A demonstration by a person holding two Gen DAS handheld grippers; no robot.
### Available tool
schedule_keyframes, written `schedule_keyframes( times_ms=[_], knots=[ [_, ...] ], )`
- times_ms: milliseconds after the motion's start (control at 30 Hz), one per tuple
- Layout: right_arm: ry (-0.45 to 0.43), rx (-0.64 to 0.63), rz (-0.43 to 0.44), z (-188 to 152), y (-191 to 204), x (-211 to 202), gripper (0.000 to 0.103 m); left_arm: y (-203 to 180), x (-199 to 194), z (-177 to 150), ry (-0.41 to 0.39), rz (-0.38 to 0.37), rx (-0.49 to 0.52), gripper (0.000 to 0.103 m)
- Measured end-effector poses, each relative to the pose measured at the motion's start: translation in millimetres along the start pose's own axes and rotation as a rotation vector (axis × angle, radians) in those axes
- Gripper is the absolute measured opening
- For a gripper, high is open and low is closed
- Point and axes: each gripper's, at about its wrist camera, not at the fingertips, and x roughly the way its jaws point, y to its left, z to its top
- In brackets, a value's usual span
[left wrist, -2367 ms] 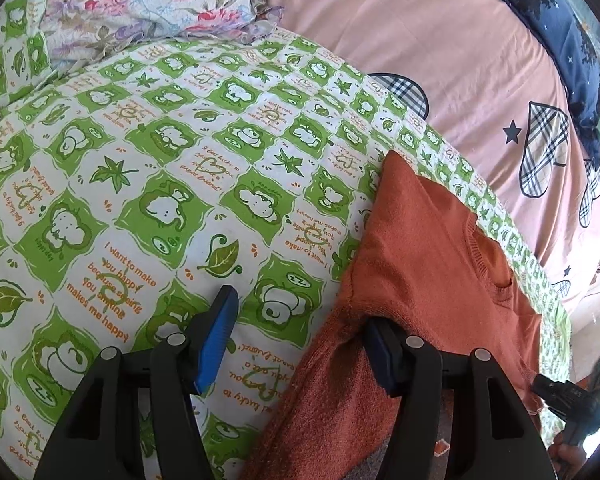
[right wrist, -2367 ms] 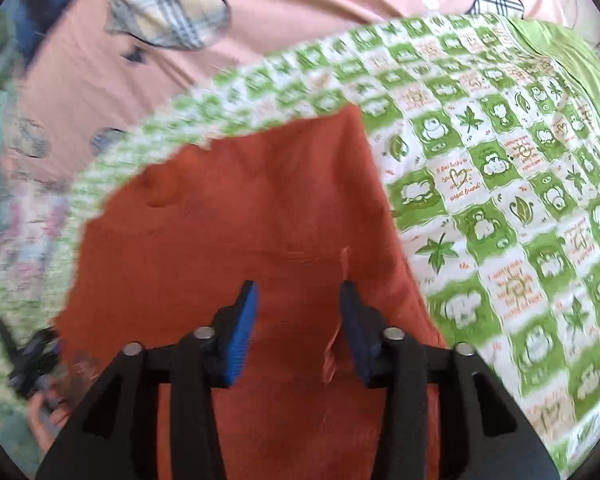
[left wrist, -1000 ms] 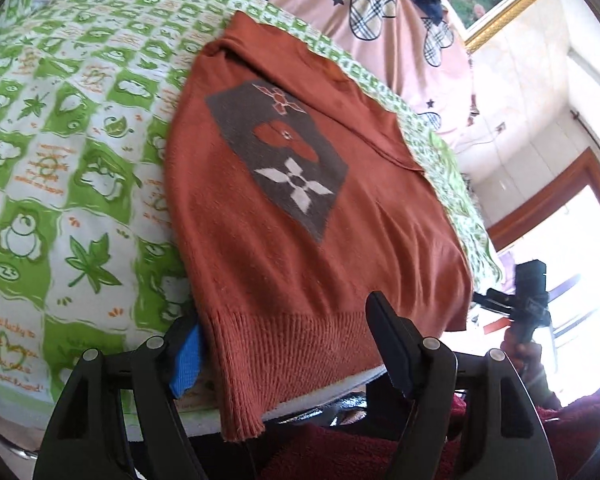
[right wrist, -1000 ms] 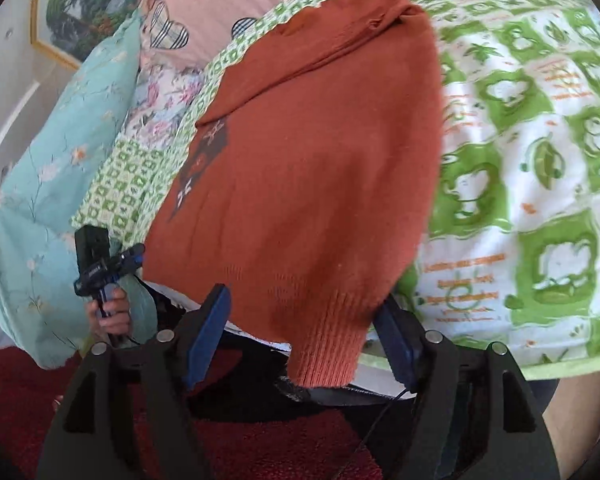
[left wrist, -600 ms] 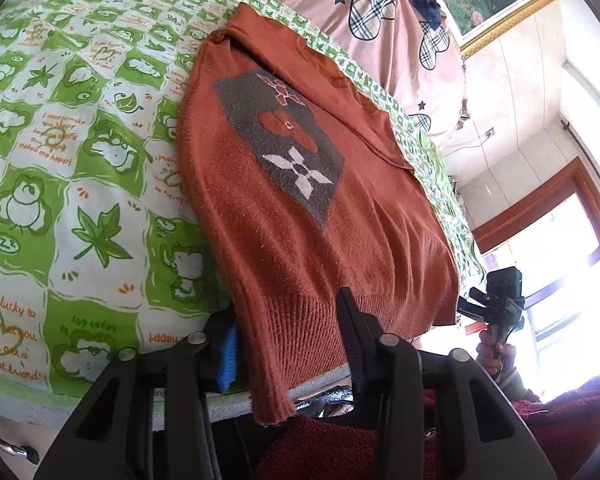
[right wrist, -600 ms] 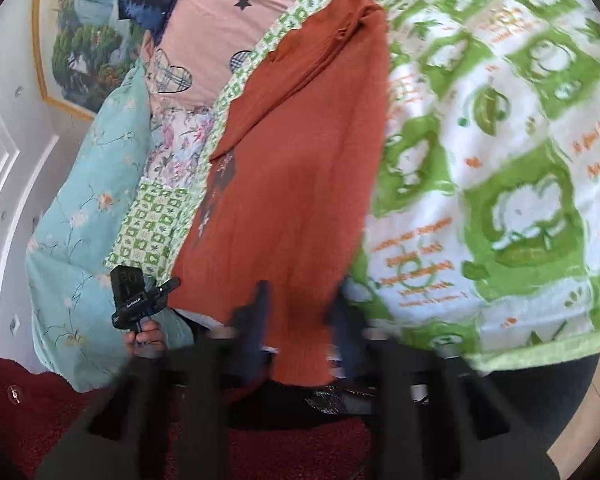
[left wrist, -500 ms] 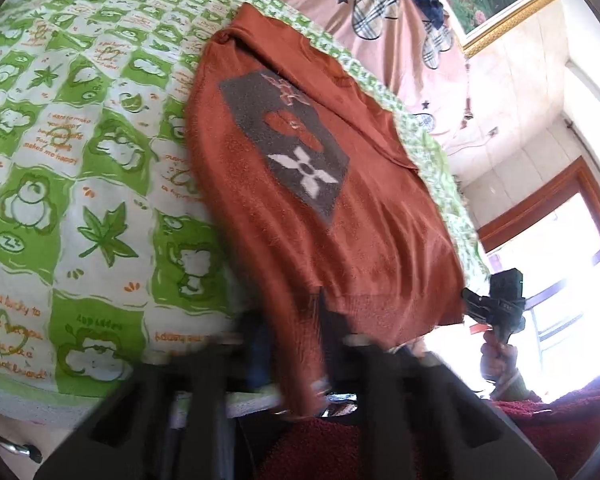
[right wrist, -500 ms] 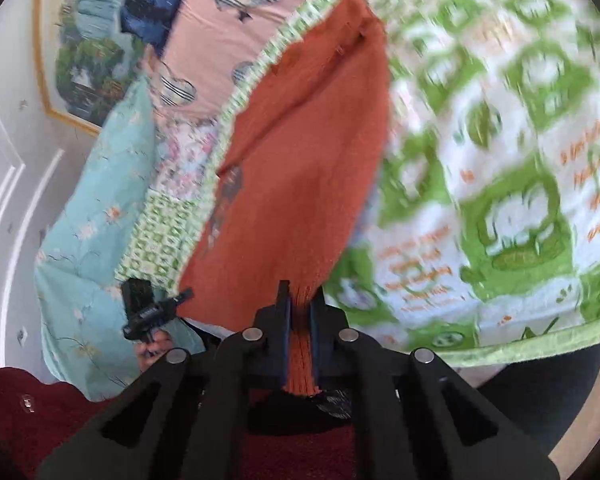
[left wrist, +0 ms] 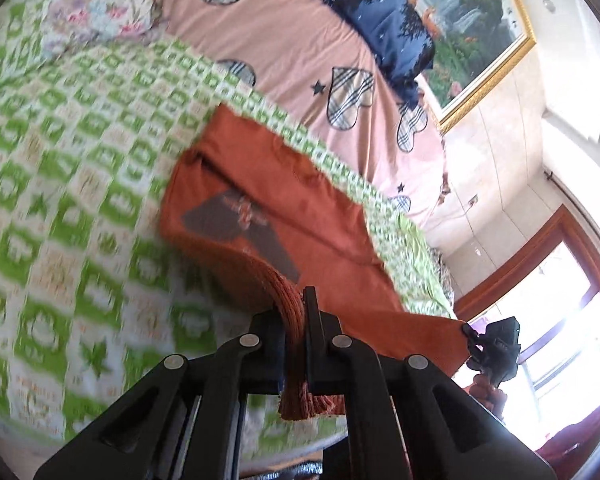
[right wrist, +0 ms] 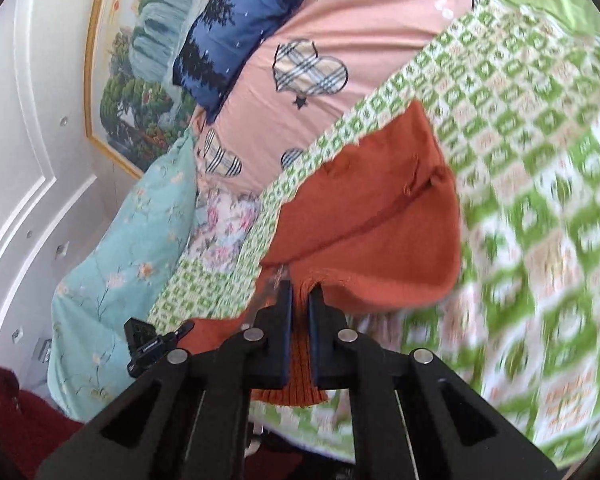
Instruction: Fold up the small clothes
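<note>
Bed (left wrist: 52, 208): green-and-white quilt, blurred, carrying the sweater.
Sweater (left wrist: 320, 224): rust-orange knit, collar end lying flat on the quilt, hem end raised off it.
Progress: fold begun, apparently lengthwise (hem toward collar); laying down and smoothing remain.
Left claw (left wrist: 296, 312): clamped on the ribbed hem.
Right claw (right wrist: 299, 300): clamped on the hem's other corner.
Obstacles: blue pillow (right wrist: 236, 28) well apart; nothing blocks.

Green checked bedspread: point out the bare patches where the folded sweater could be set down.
Bare green checked bedspread lies between the orange sweater and the floral pillow. The far side is crowded: pink heart quilt, navy pillow.
</note>
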Motion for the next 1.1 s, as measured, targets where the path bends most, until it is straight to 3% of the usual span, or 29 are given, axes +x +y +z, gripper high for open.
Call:
schedule_keyframes(
  times_ms=[233, 433, 567, 900, 1033, 1100],
  knots=[
    [-0.044, -0.036, -0.144, 79.1, -19.7, 59.4, 0.008, -8.3, 46.3, 77.4, -0.107, 0.040, 0.001, 0.005],
    [-0.014, -0.040, -0.238, 133.1, -36.1, 113.4, 0.008, -9.0, 104.6, 138.3, -0.132, 0.109, 0.038, 0.005],
    [0.013, -0.014, -0.290, 158.0, -57.2, 146.9, 0.008, 5.2, 137.1, 168.1, -0.127, 0.129, 0.012, 0.005],
    [0.144, 0.010, -0.450, 171.1, -108.1, 217.9, 0.009, 61.5, 233.5, 208.0, -0.046, 0.231, -0.058, 0.006],
    [0.123, 0.067, -0.462, 160.3, -114.7, 201.1, 0.014, 84.1, 268.5, 201.0, 0.042, 0.299, -0.081, 0.005],
    [0.076, 0.037, -0.500, 153.9, -100.8, 183.4, 0.016, 84.4, 267.7, 190.2, 0.064, 0.268, -0.093, 0.006]
  ],
)
